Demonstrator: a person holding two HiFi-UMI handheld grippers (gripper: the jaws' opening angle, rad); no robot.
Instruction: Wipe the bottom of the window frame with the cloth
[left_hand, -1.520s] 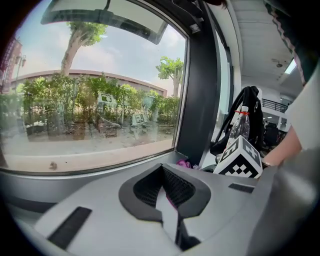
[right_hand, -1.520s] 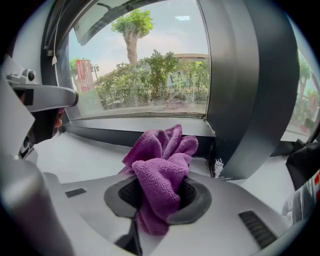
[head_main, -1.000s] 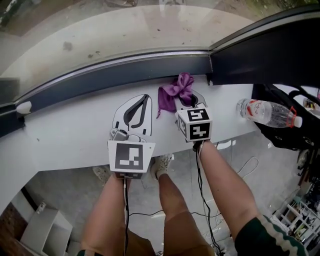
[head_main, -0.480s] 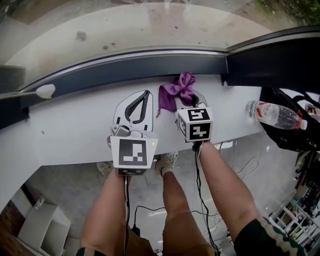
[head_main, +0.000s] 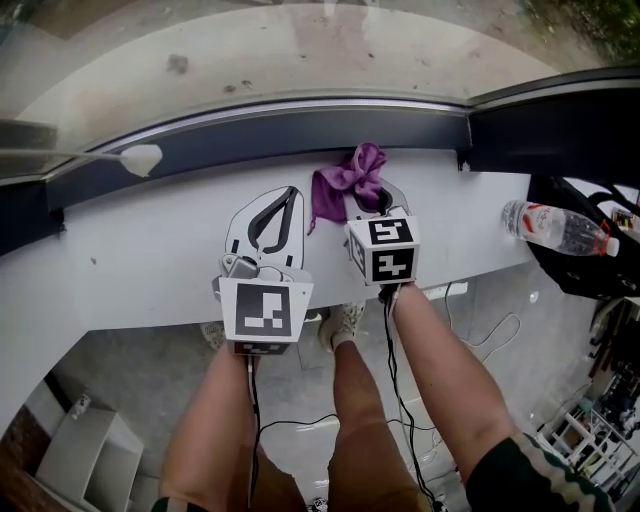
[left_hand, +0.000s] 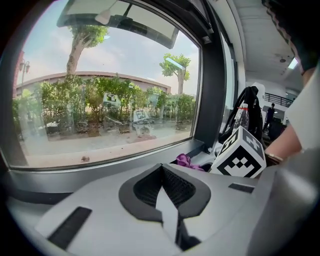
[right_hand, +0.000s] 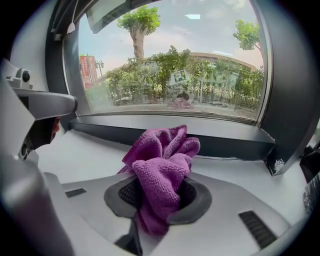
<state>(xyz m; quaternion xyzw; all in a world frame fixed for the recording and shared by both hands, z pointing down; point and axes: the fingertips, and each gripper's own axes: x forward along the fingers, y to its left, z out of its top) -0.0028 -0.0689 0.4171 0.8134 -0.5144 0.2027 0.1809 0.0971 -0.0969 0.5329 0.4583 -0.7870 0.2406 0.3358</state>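
A purple cloth (head_main: 345, 183) is bunched on the white sill (head_main: 130, 260), just below the dark bottom rail of the window frame (head_main: 250, 140). My right gripper (head_main: 372, 196) is shut on the purple cloth. In the right gripper view the cloth (right_hand: 161, 162) bulges up between the pads of the gripper (right_hand: 161, 192), with the frame rail (right_hand: 220, 145) a short way behind. My left gripper (head_main: 290, 196) lies on the sill to the left, shut, with nothing in it. In the left gripper view its pads (left_hand: 162, 185) meet, and the cloth (left_hand: 184, 161) shows to the right.
A plastic water bottle (head_main: 560, 230) lies at the sill's right end, against a black bag (head_main: 590, 265). A white latch (head_main: 140, 158) sits on the frame at the left. The frame turns a corner (head_main: 462, 158) right of the cloth. Cables (head_main: 400, 400) hang below the sill.
Both grippers and the cloth have shifted a little left along the sill, away from the frame's corner. Both jaws stay as they were.
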